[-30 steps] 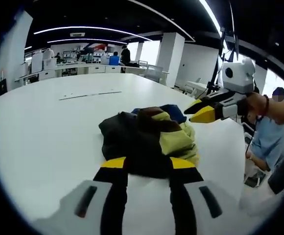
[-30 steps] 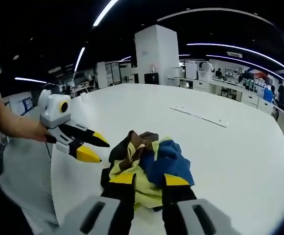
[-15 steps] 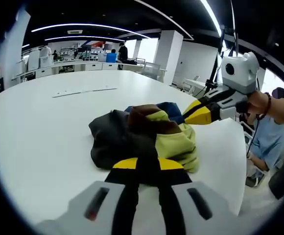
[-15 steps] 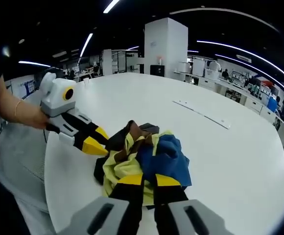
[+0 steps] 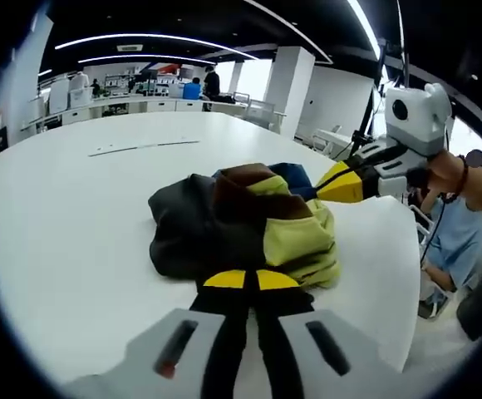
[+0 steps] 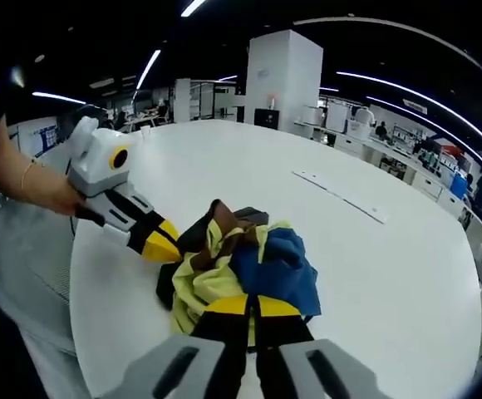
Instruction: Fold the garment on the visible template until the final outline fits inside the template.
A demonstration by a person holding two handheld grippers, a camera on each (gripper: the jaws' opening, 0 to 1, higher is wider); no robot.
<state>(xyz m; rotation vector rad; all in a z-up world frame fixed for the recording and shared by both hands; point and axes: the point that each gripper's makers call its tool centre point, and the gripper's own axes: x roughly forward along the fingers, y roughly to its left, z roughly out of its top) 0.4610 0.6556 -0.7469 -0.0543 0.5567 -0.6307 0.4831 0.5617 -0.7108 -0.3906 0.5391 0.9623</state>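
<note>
Left gripper view: left gripper and right gripper each pinch the crumpled garment on the white table

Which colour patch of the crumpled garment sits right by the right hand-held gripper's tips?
The blue patch, above the right hand-held gripper; brown and black lie farther off.

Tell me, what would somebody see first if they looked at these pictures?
The crumpled garment, a heap of black, brown, yellow-green and blue cloth in the middle of the big white table. Then the two yellow-tipped grippers at its opposite edges: the left gripper and the right gripper, each with its jaws closed at the cloth.
</note>
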